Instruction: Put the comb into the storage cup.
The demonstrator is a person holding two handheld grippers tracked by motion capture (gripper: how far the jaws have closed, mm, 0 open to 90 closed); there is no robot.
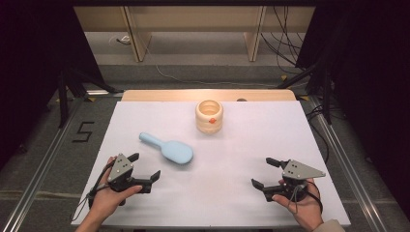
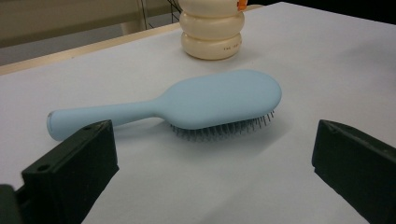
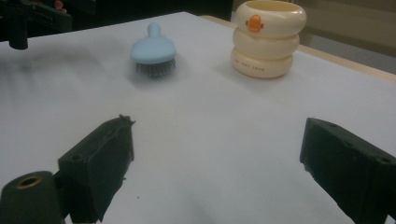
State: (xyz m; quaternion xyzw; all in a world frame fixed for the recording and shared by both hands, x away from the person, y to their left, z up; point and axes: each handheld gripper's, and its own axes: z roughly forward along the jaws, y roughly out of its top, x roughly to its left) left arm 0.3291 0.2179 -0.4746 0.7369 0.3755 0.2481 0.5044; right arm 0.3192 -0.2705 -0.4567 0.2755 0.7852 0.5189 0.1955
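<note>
A light blue hairbrush lies bristles down on the white table, handle toward the back left; it also appears as the hairbrush and the hairbrush. A cream ribbed cup with an orange mark stands upright at the back middle, seen too as the cup and the cup. My left gripper sits open just in front of the brush, nothing between its fingers. My right gripper rests open at the front right, far from both objects.
The white table sheet ends in a wooden strip at the back. Tripod legs and cables stand on the floor beyond the table's corners. A "5" mark is on the floor at left.
</note>
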